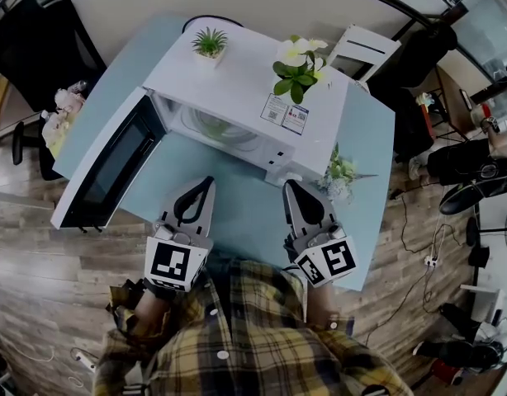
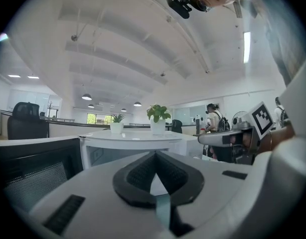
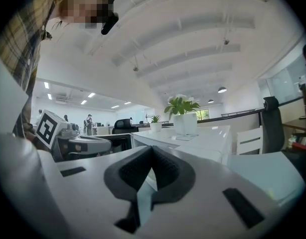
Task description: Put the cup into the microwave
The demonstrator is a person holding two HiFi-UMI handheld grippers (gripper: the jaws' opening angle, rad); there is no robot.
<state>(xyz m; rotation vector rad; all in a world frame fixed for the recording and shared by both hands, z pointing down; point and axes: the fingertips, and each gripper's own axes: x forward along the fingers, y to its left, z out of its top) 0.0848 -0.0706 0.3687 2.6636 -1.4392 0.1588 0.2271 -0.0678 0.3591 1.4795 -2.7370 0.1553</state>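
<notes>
The white microwave (image 1: 237, 85) stands on the light-blue table (image 1: 237, 213) with its dark-windowed door (image 1: 105, 172) swung wide open to the left. A pale rounded shape (image 1: 210, 127) sits inside the cavity; I cannot tell whether it is the cup. Just in front of the oven, the left gripper (image 1: 207, 181) and the right gripper (image 1: 289, 185) are held side by side above the tabletop. Each has its jaws pressed together on nothing. A small green potted plant (image 1: 209, 44) and a white-flowered one (image 1: 299, 64) rest on the oven's top.
</notes>
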